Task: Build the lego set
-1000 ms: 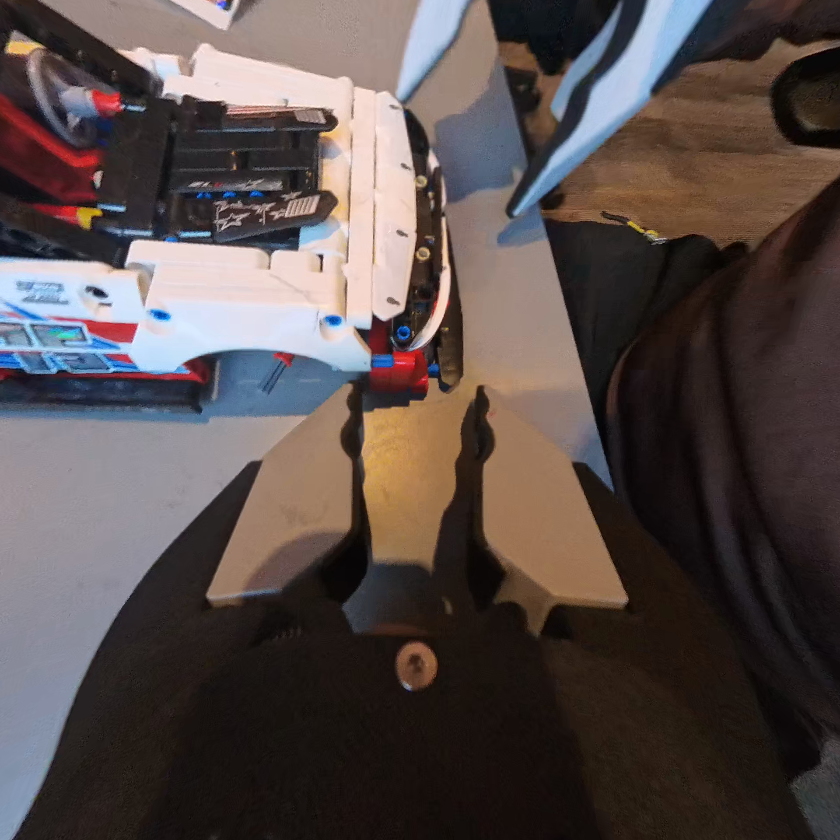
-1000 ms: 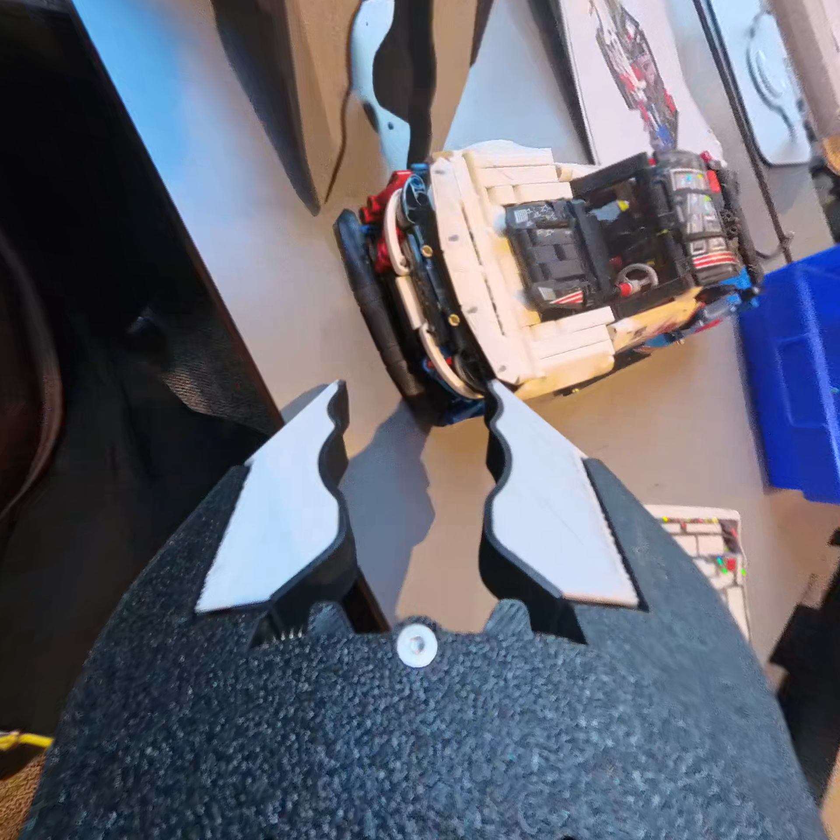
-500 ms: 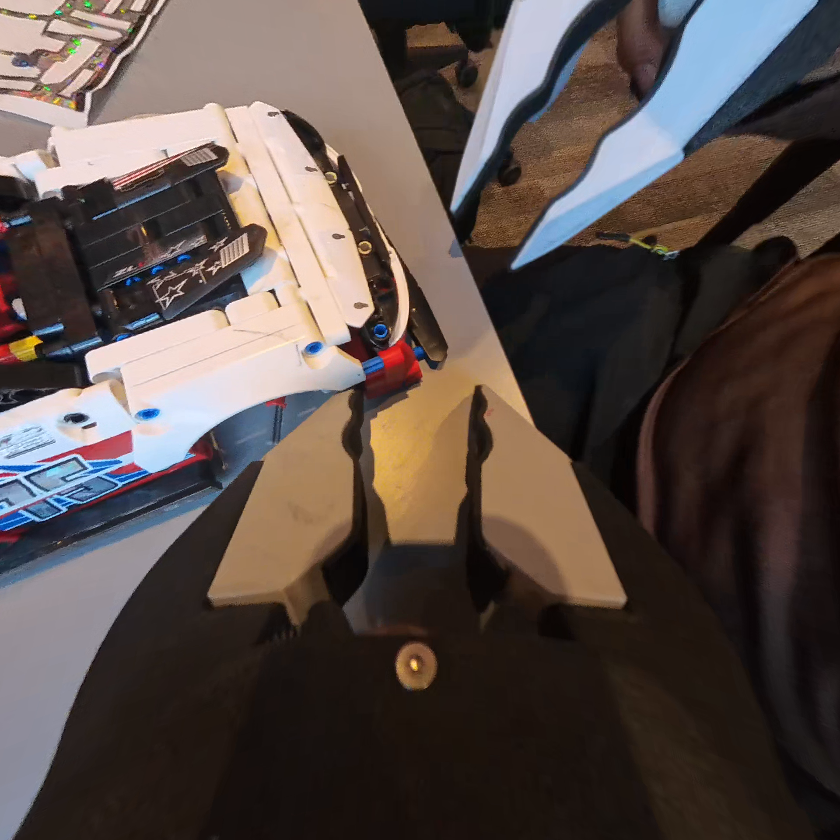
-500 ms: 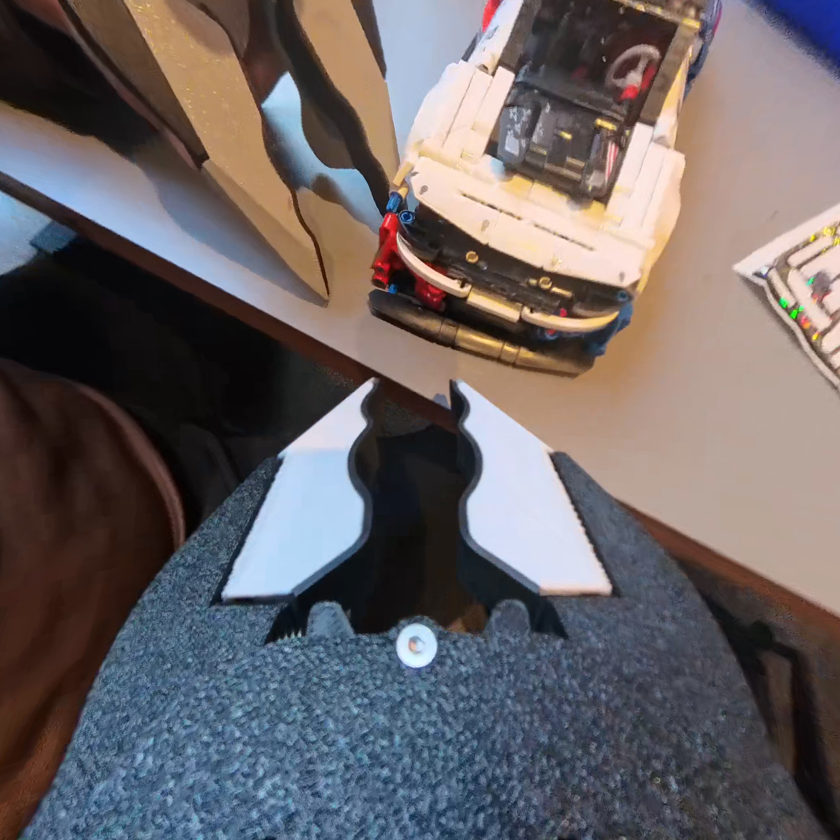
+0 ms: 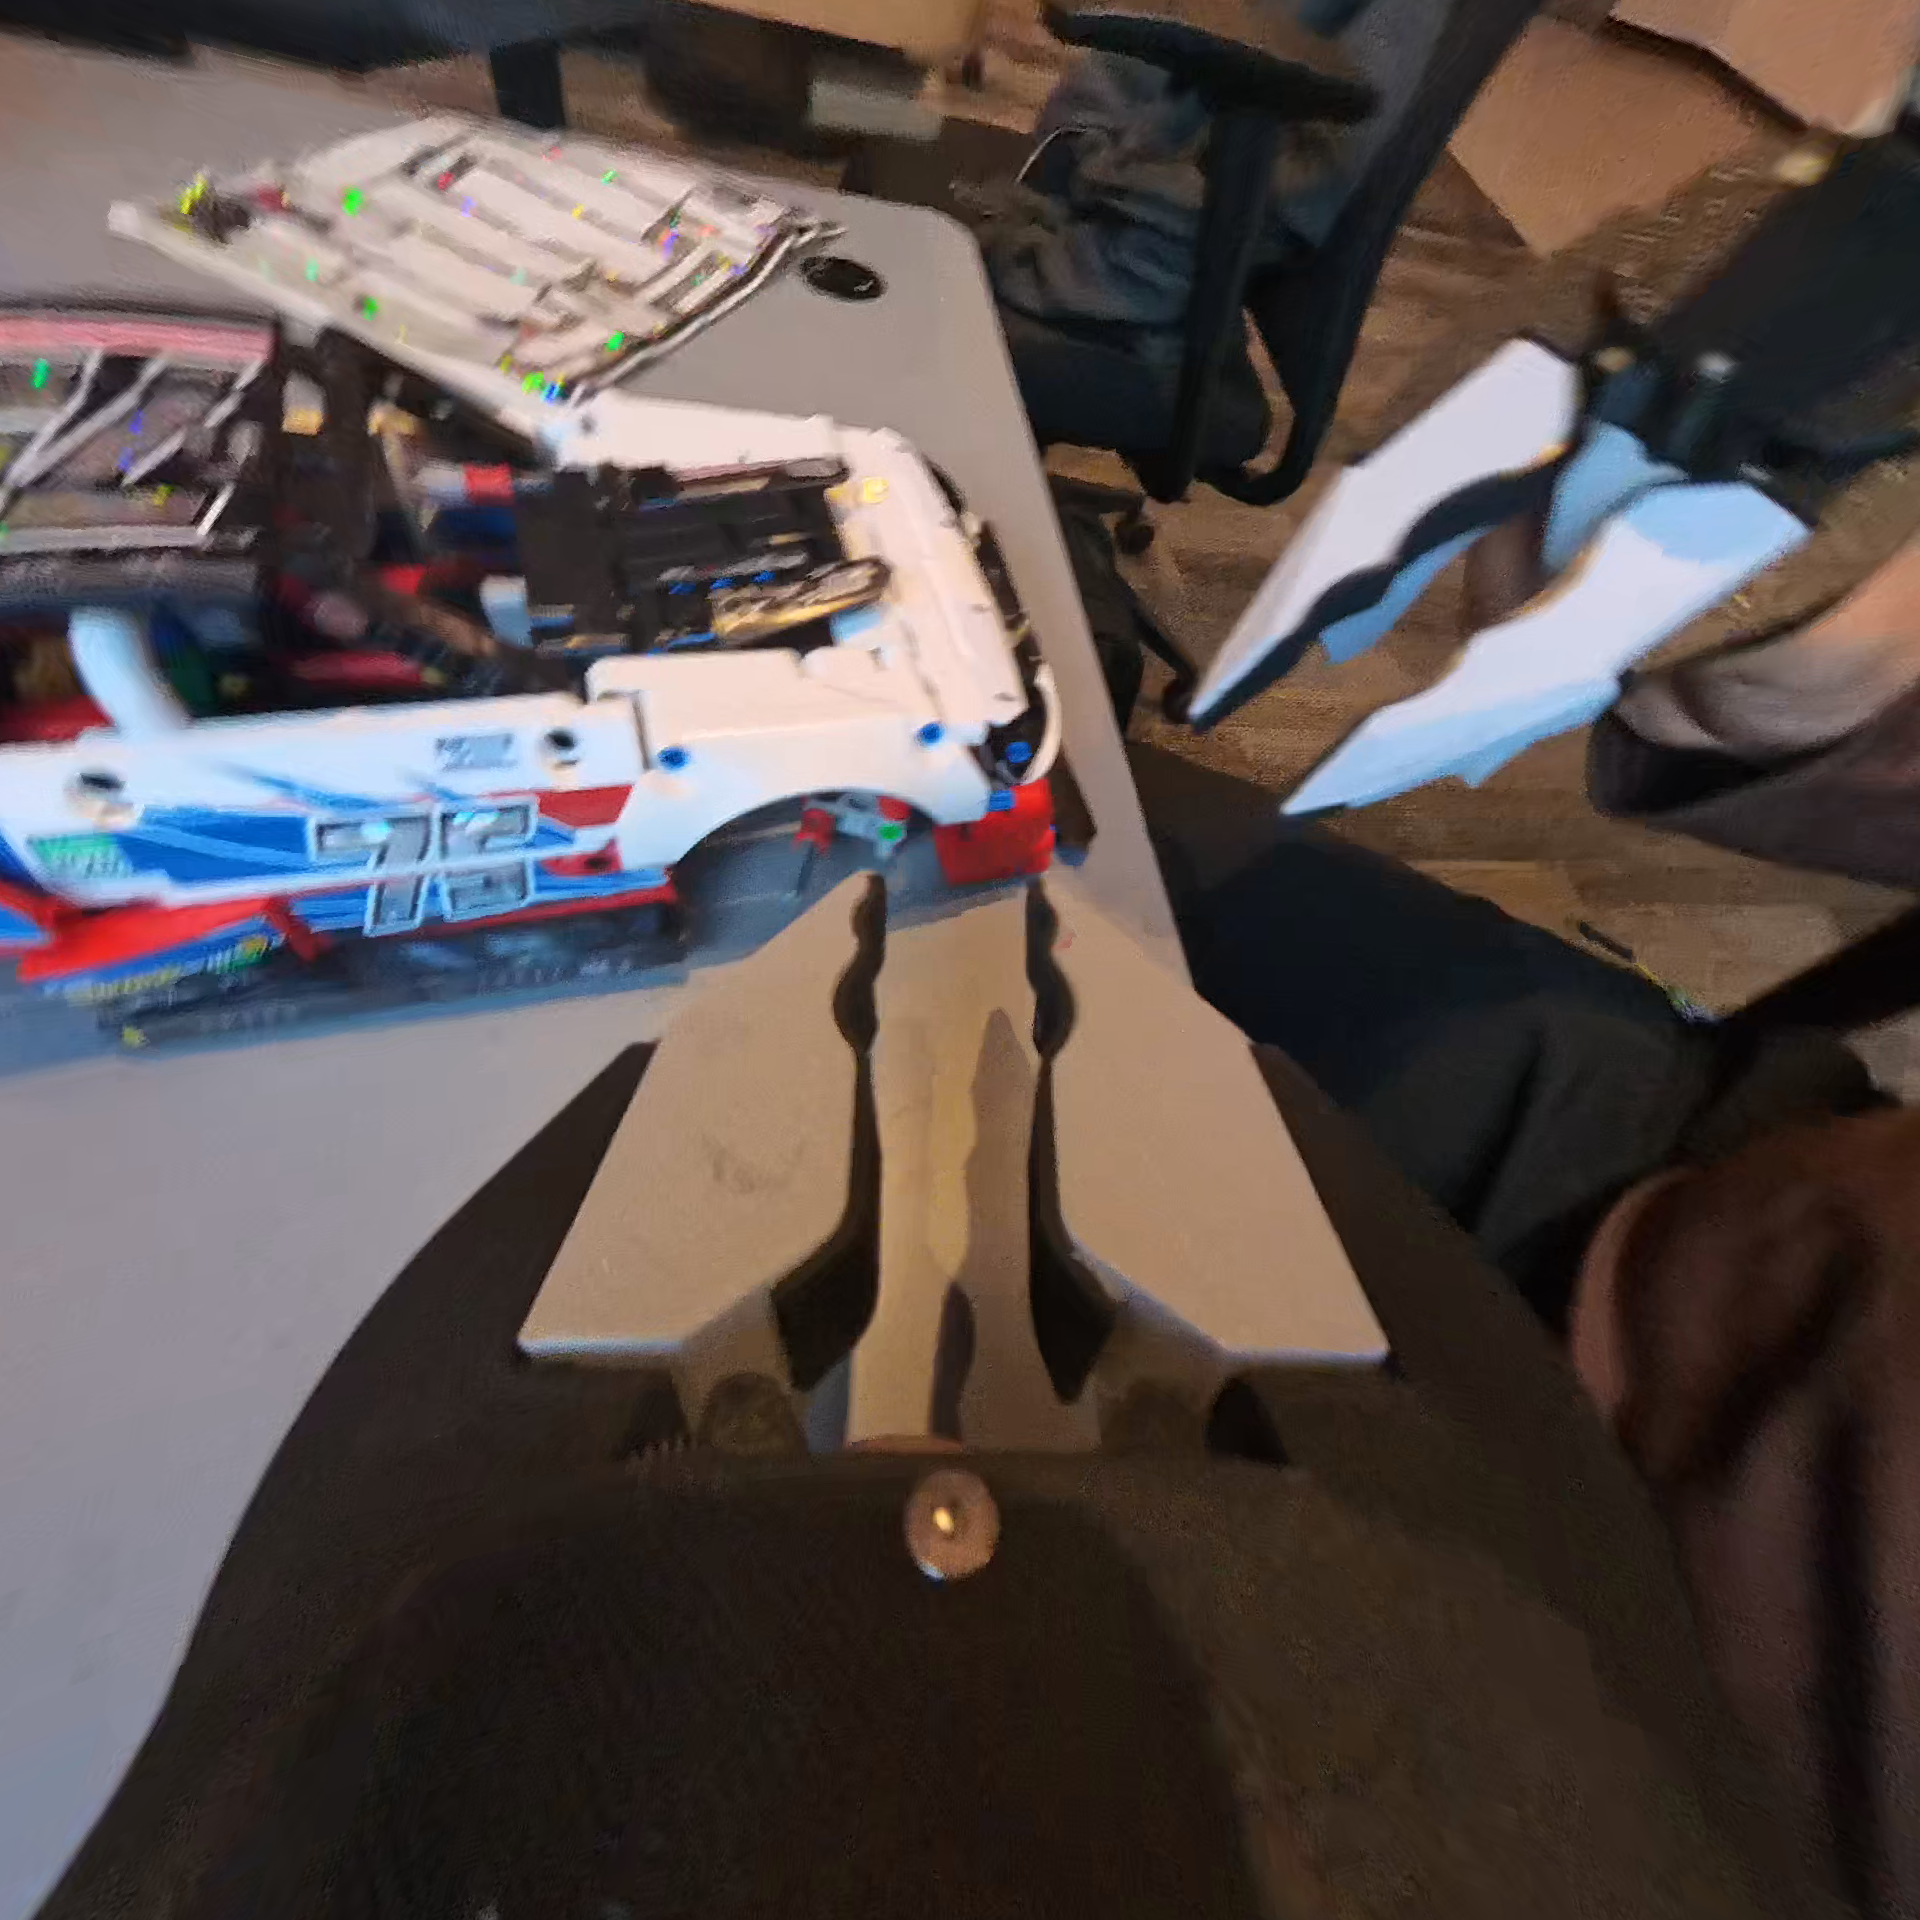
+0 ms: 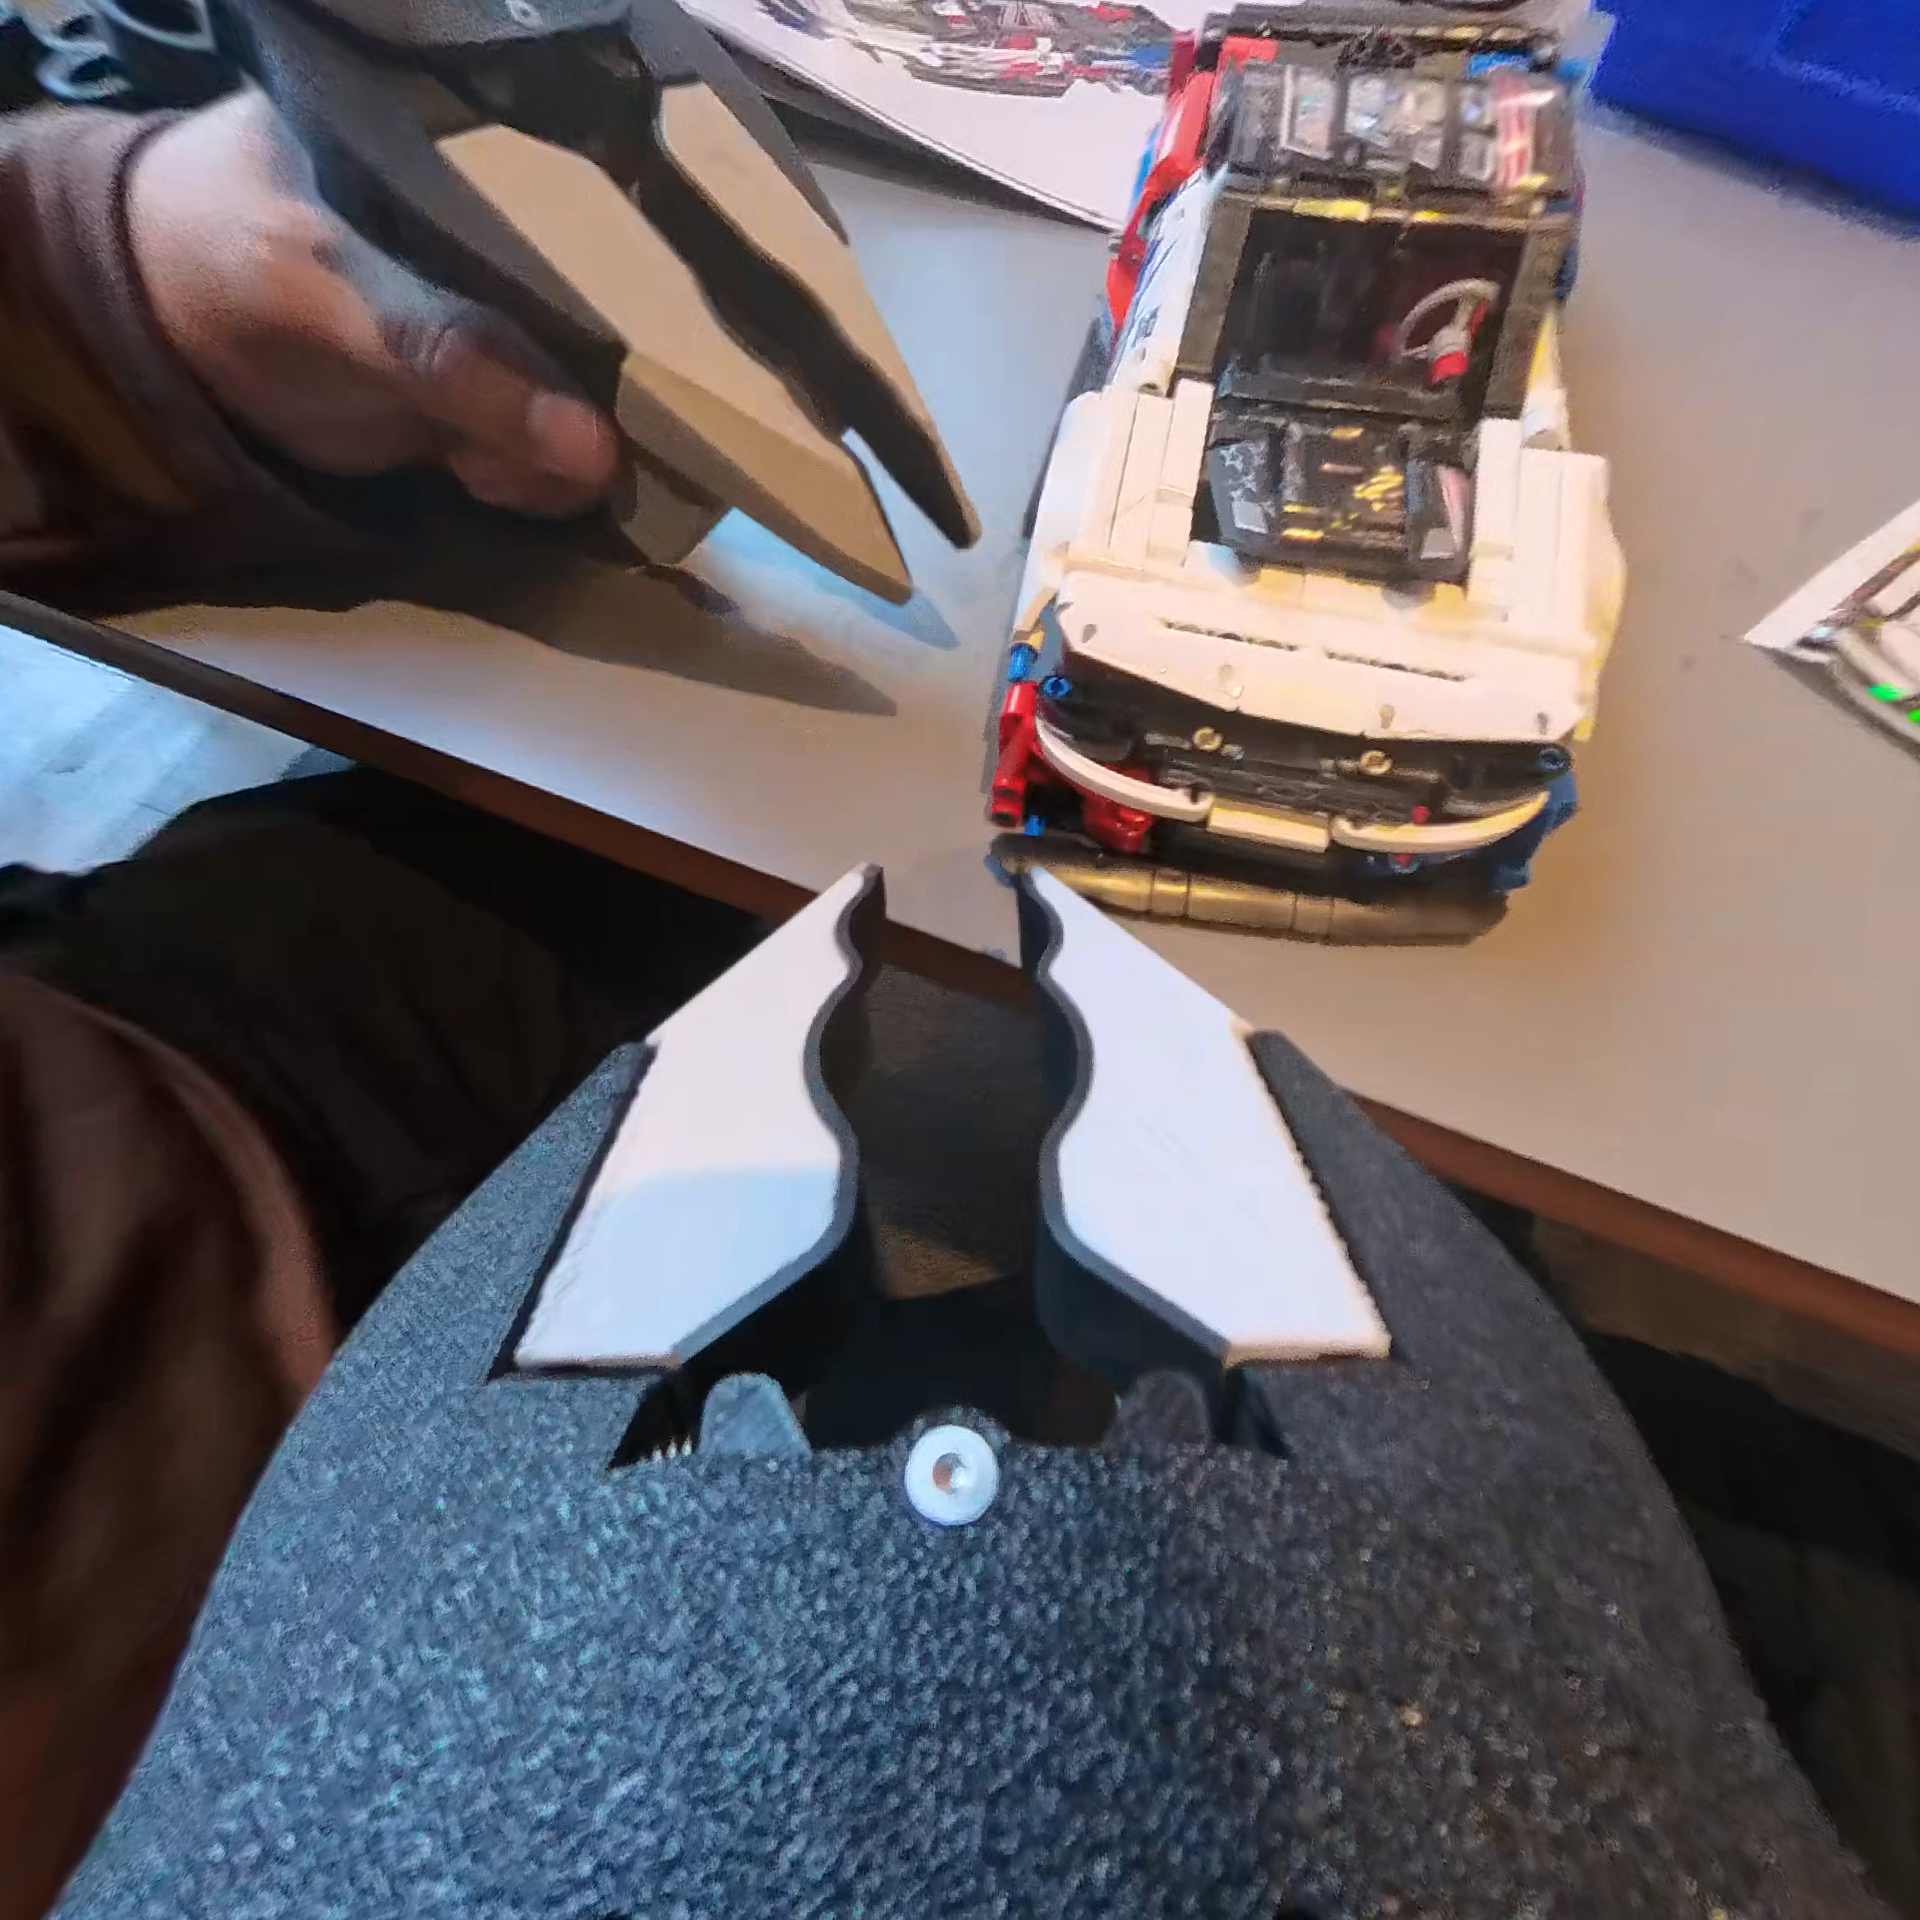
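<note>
Left tongs empty beside lego car, right tongs before it

We are seeing the lego car sitting on the table with its front end near the table's near edge, a sticker sheet lying behind it in the left wrist view and at its right in the right wrist view. We are holding the left gripper over the table just left of the car's front, apart from it. The right gripper is hanging off the table before the edge, in front of the car's bumper.
</note>
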### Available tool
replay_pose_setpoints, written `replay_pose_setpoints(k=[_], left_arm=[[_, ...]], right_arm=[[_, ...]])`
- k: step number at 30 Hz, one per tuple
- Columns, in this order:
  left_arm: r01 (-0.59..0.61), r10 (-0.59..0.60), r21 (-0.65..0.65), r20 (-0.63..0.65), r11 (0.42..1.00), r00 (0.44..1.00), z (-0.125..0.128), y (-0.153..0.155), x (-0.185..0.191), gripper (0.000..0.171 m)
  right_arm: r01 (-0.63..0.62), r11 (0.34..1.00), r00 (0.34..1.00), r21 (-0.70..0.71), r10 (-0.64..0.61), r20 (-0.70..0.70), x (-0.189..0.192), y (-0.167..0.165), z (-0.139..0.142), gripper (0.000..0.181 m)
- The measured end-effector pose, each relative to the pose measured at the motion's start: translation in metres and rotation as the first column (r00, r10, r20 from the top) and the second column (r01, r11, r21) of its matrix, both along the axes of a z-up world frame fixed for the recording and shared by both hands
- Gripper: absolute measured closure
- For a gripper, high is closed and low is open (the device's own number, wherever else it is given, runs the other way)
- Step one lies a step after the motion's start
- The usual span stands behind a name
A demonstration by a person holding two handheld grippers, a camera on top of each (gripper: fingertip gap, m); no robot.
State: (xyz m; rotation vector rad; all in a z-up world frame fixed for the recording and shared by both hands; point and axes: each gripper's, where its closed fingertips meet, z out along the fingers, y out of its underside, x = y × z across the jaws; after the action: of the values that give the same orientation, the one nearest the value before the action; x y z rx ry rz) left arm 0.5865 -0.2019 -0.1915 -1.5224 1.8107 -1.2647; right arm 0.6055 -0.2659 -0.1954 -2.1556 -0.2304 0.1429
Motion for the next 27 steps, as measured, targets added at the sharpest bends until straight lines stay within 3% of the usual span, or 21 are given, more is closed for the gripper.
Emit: replay_pose_setpoints(k=[3,5,8,12,18,20,24,27], left_arm=[[-0.019,0.014,-0.094,-0.057,0.995,0.998,-0.005,0.005,0.007,0.151],[0.021,-0.034,-0.166,-0.078,0.986,0.996,-0.005,-0.005,0.012,0.147],[-0.012,-0.015,-0.259,-0.104,0.966,0.994,-0.004,-0.004,0.022,0.143],[-0.019,-0.039,-0.374,-0.149,0.927,0.988,-0.006,-0.005,0.029,0.148],[0.006,-0.069,-0.374,-0.155,0.928,0.986,-0.007,-0.009,0.034,0.149],[0.019,-0.082,-0.358,-0.161,0.934,0.984,-0.009,-0.012,0.034,0.157],[0.02,-0.074,-0.312,-0.164,0.95,0.984,-0.012,-0.011,0.035,0.157],[0.017,-0.064,-0.275,-0.161,0.961,0.985,-0.013,-0.009,0.038,0.158]], right_arm=[[0.104,0.992,0.991,0.064,-0.109,0.082,0.008,0.015,0.001,0.162],[0.15,0.986,0.986,0.067,-0.154,0.057,0.003,0.024,-0.004,0.159],[0.26,0.964,0.963,0.048,-0.263,0.065,0.007,0.031,-0.017,0.158],[0.365,0.93,0.93,0.051,-0.366,0.015,0.01,0.032,-0.025,0.16],[0.386,0.92,0.922,0.076,-0.388,0.014,0.003,0.044,-0.022,0.161],[0.42,0.904,0.907,0.077,-0.422,0.004,0.006,0.047,-0.022,0.163],[0.48,0.872,0.876,0.094,-0.469,-0.114,0.014,0.051,-0.025,0.173],[0.47,0.875,0.883,0.122,-0.467,-0.049,0.015,0.053,-0.025,0.173]])
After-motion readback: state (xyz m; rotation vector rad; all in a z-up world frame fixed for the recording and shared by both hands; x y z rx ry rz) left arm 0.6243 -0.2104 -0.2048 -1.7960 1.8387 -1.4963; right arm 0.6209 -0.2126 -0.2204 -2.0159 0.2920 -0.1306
